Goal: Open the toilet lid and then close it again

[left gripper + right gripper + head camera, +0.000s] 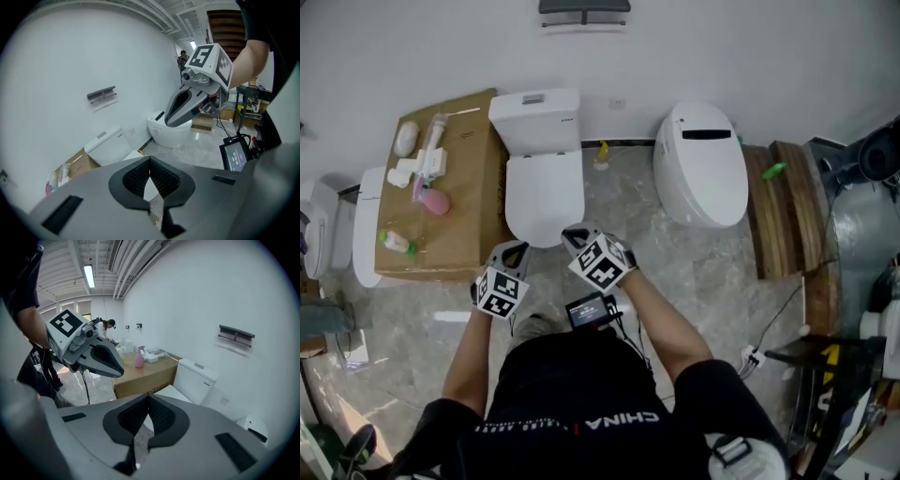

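Jaws on both of your tools are pressed together with nothing between them. Your left gripper (512, 249) and right gripper (577, 236) sit side by side, angled downward, their tips near the front edge of the toilet lid (544, 192). That lid lies flat and closed over the bowl, with the white tank (536, 120) behind it against the wall. Just beside the toilet, on your left, stands a cardboard box (478, 141) with a pink bottle (434, 200) and other small items on top. A second, rounded toilet (701, 167) stands apart on your right. A small screen (588, 310) sits below your grippers.
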